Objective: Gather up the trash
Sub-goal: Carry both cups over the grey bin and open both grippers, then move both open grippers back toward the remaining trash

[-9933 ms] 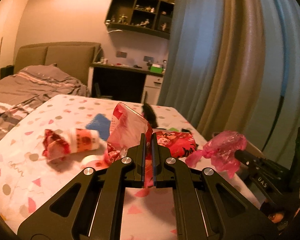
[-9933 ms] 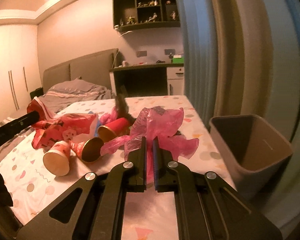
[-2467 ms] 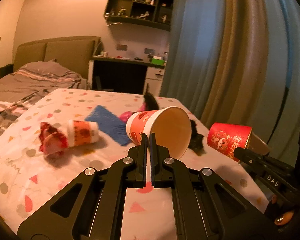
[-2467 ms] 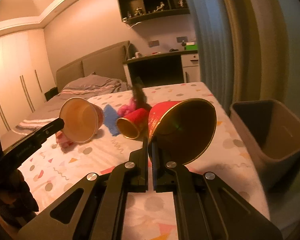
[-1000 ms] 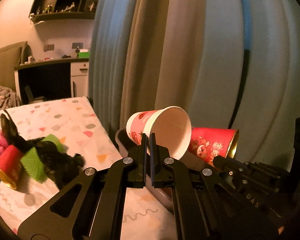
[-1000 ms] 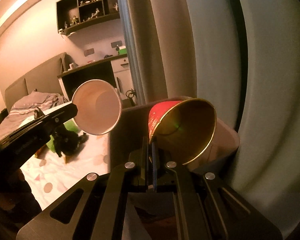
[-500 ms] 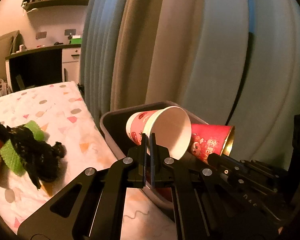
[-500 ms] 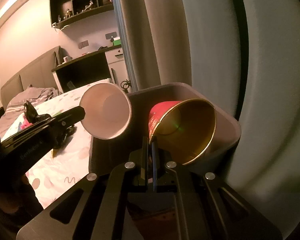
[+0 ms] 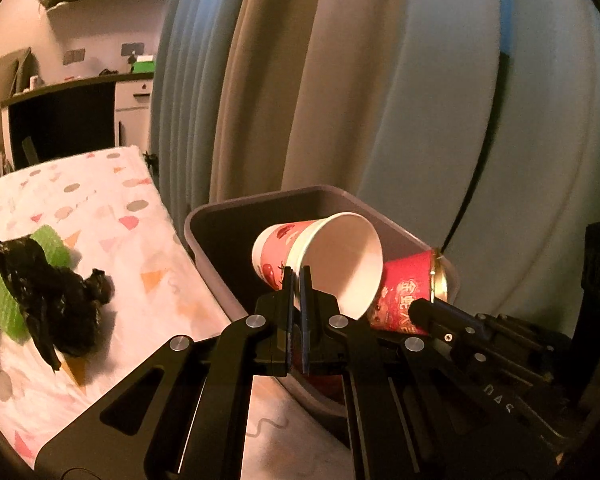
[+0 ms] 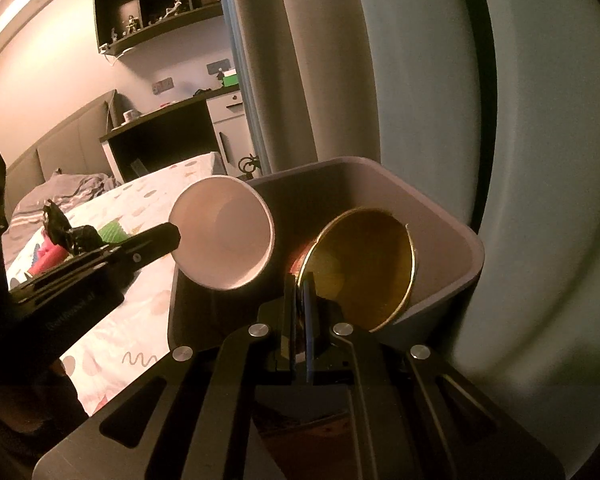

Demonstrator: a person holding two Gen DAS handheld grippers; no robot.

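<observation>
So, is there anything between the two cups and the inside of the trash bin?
Nothing visible. The left gripper holds the white-lined cup by its rim and the right gripper holds the gold-lined cup, both over the open bin. The part of the bin's inside in view is dark.

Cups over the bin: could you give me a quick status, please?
Left gripper shut on white cup. Right gripper shut on red cup. Both above grey bin, nothing blocking.
</observation>
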